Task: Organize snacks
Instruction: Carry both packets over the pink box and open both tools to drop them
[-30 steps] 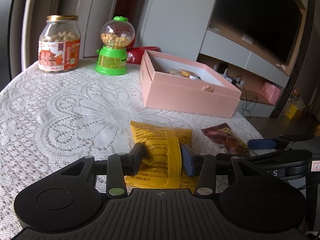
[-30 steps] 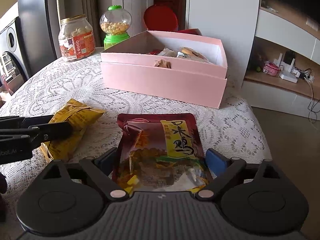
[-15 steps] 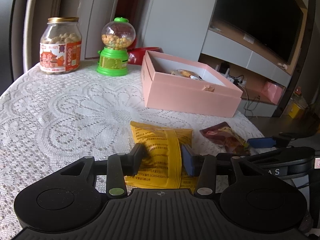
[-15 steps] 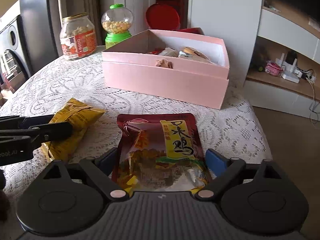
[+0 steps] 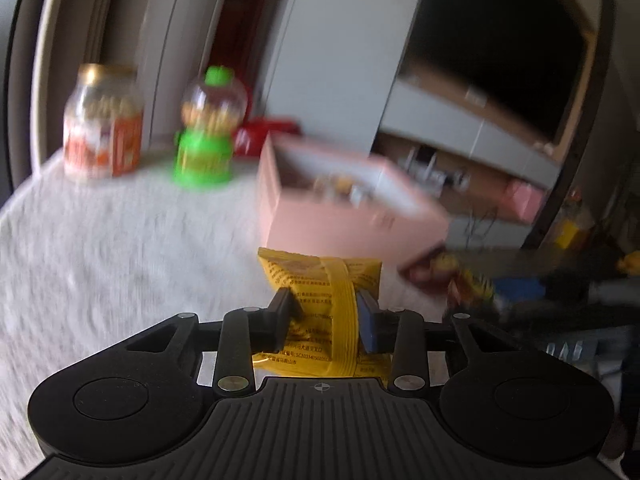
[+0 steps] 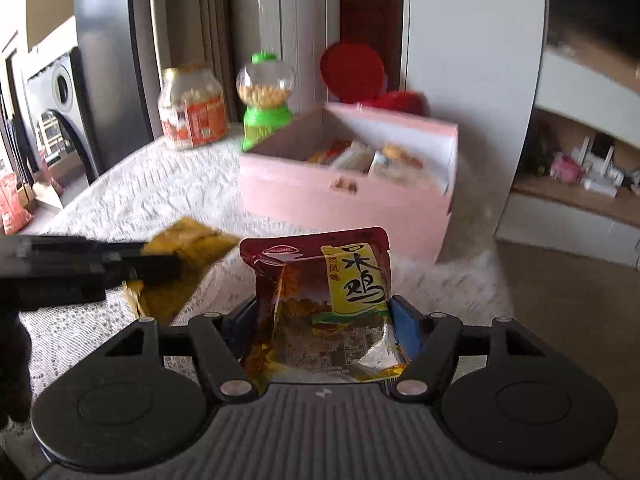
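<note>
The dark red snack pouch (image 6: 320, 304) carries a yellow panel with large black characters "口水鸡" and smaller red "然风味". Beside it, the yellow packet (image 5: 320, 304) bears fine print too small to read.

Two loose snack packets: one crinkled yellow foil packet (image 5: 320, 280), one dark red plastic pouch with a yellow label (image 6: 320, 304). One open pink cardboard box (image 6: 348, 200), one glass jar with a gold lid (image 6: 192, 112), one green-based candy dispenser (image 6: 266, 96).
</note>
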Available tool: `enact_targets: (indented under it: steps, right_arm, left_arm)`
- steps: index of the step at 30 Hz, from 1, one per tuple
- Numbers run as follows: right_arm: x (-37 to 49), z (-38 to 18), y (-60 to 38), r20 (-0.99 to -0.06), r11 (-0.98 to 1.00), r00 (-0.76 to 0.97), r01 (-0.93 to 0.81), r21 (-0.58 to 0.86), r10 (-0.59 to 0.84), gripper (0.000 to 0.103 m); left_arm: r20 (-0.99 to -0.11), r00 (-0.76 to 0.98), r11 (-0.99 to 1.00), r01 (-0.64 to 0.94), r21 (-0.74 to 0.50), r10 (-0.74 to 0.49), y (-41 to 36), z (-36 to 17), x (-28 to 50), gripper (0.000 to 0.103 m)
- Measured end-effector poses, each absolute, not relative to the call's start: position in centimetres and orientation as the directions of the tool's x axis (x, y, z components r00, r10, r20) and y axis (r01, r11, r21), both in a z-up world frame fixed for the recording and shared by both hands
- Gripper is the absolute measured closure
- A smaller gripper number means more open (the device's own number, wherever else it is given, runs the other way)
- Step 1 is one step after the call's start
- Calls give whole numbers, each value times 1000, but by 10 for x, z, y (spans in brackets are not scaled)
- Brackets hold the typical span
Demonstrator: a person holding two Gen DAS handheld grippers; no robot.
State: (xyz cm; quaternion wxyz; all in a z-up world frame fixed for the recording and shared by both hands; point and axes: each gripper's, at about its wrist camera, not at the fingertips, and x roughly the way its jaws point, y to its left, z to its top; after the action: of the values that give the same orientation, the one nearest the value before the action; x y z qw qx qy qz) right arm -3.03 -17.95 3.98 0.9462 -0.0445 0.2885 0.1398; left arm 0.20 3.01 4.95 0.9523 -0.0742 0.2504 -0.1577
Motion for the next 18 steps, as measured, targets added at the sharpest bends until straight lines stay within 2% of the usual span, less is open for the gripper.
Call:
enact_targets:
  steps: [4,8,10,12,15,18]
  right_arm:
    - [-37,50,-188,-529,959,816,-283,-14,233,34]
    - [-34,51,-188,-525,963,822,-267,-17,219,34]
    - [-31,51,-188,-536,965,815,-262,-6,219,34]
    - [-30,49,-189,-545,967,812,-255,-12,208,34]
    - [-34,45,-195,-553,972,815,-232,-32,176,34]
    - [-32,37,-203,-583,978,797,-208,-24,155,34]
  left_arm:
    - [-335,868,927,307,-218,-366,25,95,15,63]
    - [-167,898,896,357,-263,-406,10,145,65,61]
    - [-175,879,875,382,-296,-443,-1,150,101,60]
    - [-190,888,884,351,-309,-419,-3,145,122,61]
    - [-210,890,885,324,-334,-405,4,133,121,61]
    - [-300,873,892,268,-364,-384,15,116,99,61]
